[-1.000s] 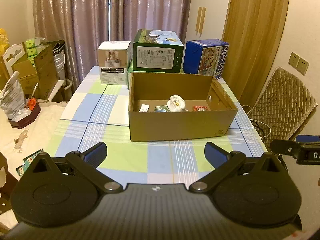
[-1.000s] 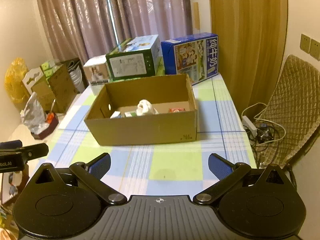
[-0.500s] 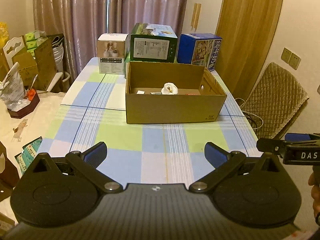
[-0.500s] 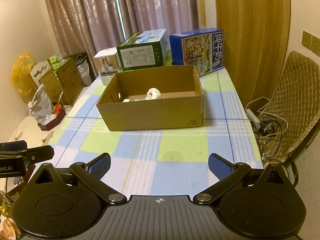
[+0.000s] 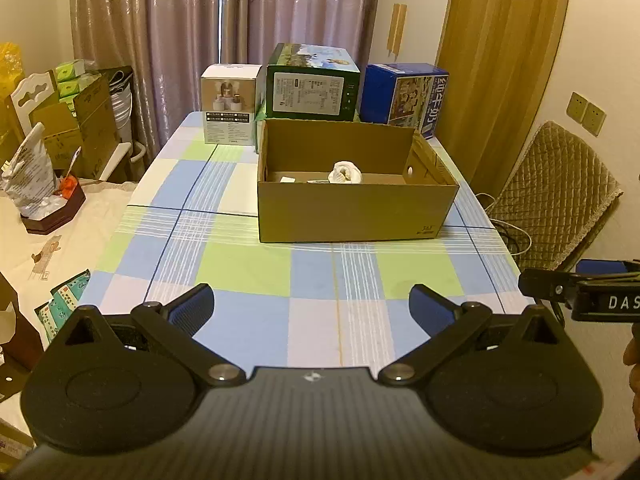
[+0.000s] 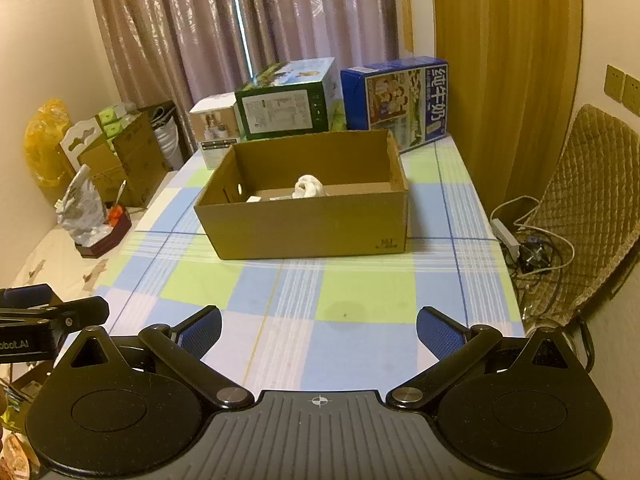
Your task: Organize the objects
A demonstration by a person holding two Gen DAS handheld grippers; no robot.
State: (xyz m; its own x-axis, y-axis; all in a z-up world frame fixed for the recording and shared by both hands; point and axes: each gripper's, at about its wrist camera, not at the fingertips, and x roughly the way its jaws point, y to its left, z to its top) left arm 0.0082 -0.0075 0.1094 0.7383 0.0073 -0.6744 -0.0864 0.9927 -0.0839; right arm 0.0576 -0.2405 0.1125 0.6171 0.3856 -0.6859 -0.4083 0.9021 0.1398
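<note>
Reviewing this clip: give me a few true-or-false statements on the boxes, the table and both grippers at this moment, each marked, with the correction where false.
1. The open cardboard box holds a white object. True.
2. The left gripper is shut on a small packet. False: its jaws stand wide apart with nothing between them.
3. Three printed boxes stand behind the cardboard box: a white box, a green box and a blue box. True.
4. The right gripper reaches inside the cardboard box. False: it is open and hangs over the near end of the checked tablecloth, apart from the box.
5. The tablecloth is plain red. False: it is checked in blue, green and white.
</note>
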